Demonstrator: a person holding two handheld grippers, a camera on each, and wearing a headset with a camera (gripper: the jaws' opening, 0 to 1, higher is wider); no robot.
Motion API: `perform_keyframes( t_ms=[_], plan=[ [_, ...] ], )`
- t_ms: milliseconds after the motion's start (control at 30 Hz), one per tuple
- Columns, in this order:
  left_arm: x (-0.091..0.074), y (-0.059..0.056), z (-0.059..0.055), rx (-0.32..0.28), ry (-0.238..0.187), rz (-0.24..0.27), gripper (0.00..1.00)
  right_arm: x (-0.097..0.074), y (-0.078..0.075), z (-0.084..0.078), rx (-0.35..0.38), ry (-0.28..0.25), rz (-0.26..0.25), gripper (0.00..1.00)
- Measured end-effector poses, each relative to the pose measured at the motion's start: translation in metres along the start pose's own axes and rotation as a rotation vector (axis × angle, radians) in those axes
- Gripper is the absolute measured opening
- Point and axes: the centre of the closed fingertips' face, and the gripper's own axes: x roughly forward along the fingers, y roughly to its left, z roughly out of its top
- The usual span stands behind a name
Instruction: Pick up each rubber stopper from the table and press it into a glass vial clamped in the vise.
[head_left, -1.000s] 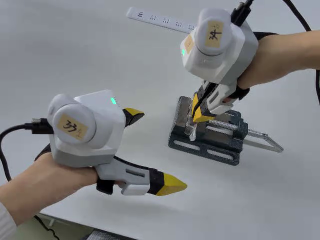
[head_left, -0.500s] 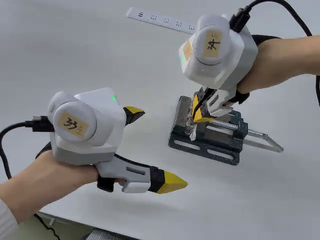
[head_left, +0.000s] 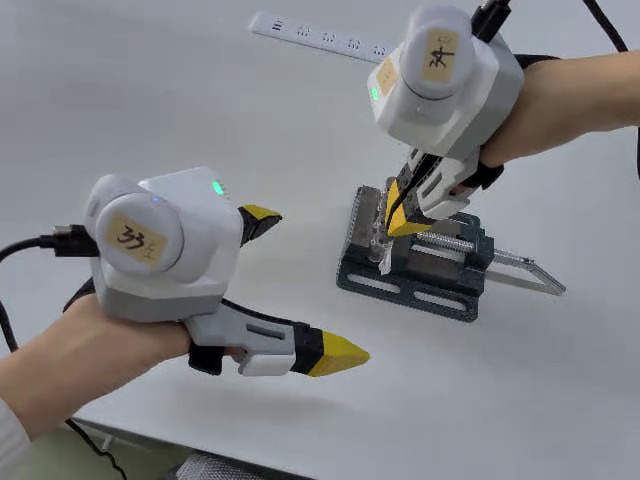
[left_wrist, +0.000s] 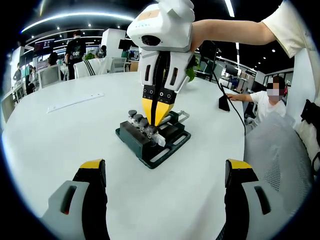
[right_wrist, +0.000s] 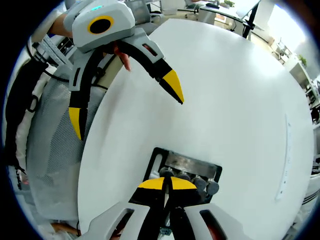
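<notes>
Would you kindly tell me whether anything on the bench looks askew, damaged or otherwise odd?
Nothing stands out. The vise sits flat on the table. Its vials stand upright in a row, several capped by dark stoppers. The right gripper, jaws shut, points down at that row, and the left gripper hangs open, apart.

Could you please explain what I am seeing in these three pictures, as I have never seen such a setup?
No robot: a person works two hand-held, two-jaw grippers. One picture comes from a headset camera; the two round ones from cameras on the grippers. On the table stand a vise clamping vials with dark stoppers, and a power strip behind. The left gripper is open and empty. The right gripper, jaws together, points down at the vials; whether it pinches a stopper I cannot tell.
</notes>
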Motion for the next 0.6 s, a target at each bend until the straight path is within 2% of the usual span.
perform_keyframes(
  t_ms=[267, 367, 600],
  plan=[
    [0.0011, -0.0013, -0.0027, -0.002, 0.007, -0.004, 0.99, -0.0015, 0.0014, -0.0005, 0.013, -0.008, 0.008, 0.0],
    [0.0014, -0.0008, -0.0034, -0.007, 0.007, -0.005, 0.99, -0.0025, 0.0009, 0.0041, 0.017, -0.028, 0.005, 0.0],
    [0.0013, -0.001, -0.0028, -0.007, 0.007, -0.003, 0.99, -0.0016, 0.001, 0.0021, 0.016, -0.025, 0.016, 0.0]
  ],
)
